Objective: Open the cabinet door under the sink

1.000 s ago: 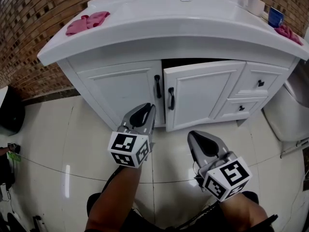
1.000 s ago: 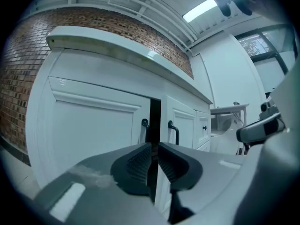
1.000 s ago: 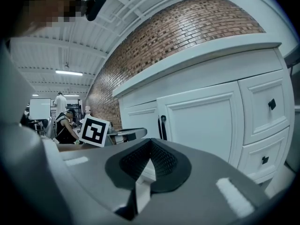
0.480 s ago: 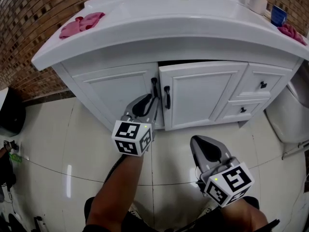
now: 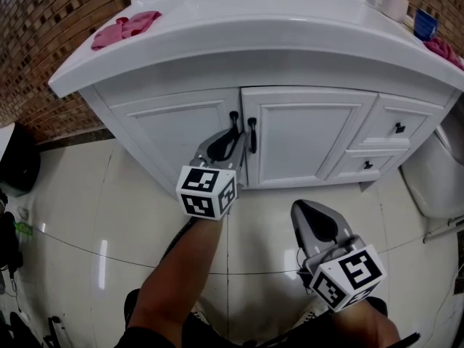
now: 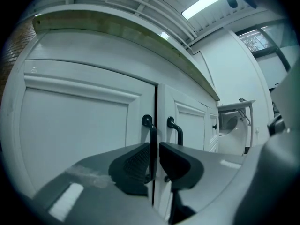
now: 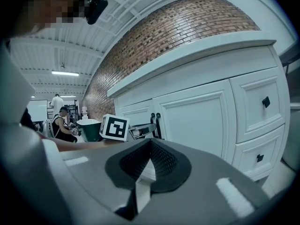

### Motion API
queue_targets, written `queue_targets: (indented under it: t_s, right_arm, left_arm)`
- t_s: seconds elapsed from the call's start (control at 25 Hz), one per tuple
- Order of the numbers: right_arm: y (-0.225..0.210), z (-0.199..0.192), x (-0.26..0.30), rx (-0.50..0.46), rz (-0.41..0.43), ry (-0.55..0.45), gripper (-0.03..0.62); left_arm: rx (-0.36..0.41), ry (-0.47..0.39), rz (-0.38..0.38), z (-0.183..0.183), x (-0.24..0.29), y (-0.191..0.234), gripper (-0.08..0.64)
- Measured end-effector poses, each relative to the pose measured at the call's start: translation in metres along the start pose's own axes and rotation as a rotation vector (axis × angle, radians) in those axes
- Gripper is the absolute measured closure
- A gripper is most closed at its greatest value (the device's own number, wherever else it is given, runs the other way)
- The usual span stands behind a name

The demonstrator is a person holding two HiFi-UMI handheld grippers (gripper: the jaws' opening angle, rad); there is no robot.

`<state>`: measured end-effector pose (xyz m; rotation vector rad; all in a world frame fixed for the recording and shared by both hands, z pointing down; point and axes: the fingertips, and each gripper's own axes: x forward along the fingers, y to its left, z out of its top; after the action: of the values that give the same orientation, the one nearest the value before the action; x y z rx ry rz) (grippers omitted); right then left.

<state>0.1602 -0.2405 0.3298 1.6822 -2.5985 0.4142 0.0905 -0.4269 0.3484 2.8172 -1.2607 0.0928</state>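
The white vanity has two cabinet doors under the sink (image 5: 275, 27), and both sit flush. The left door (image 5: 174, 133) and right door (image 5: 308, 136) each carry a black bar handle at the centre seam. My left gripper (image 5: 230, 139) is up against the left door's handle (image 5: 233, 117). In the left gripper view that handle (image 6: 149, 128) runs down between the jaws of the left gripper (image 6: 154, 154), which are shut on it. The right door's handle (image 6: 176, 129) stands just beside it, free. My right gripper (image 5: 309, 209) hangs back over the floor, its jaws shut on nothing, as the right gripper view confirms (image 7: 149, 143).
Two drawers (image 5: 397, 127) sit right of the doors. Pink cloths (image 5: 125, 27) lie on the countertop's left and right ends, with a white bottle (image 5: 391, 2) and a blue cup (image 5: 424, 24) at the back right. A white toilet (image 5: 435, 183) stands at the right and a brick wall behind.
The right door, ajar a second ago, has swung flush with the cabinet. My left gripper has moved forward onto the left door's handle. The right gripper stayed low and back.
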Motion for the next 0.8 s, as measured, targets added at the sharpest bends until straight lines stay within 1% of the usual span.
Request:
queue_targets:
  t_s: [0.12,0.28,0.44,0.8]
  right_arm:
    - [-0.001,0.000,-0.001,-0.001,-0.004,-0.001,0.584]
    - [0.001,0.002,-0.003,-0.005,-0.003,-0.002,0.584]
    - [0.004,0.003,-0.006,-0.011,-0.002,-0.006,0.584]
    - [0.024,0.007,-0.010,-0.047,0.022,-0.021,0.584]
  left_arm:
    - [0.004,0.003,0.012,0.002,0.001,0.002,0.511]
    - [0.005,0.007,0.018,0.001,-0.002,0.002,0.515]
    - [0.003,0.006,0.003,0.000,-0.010,-0.002,0.517]
    - [0.012,0.008,-0.009,-0.004,-0.047,-0.017,0.518]
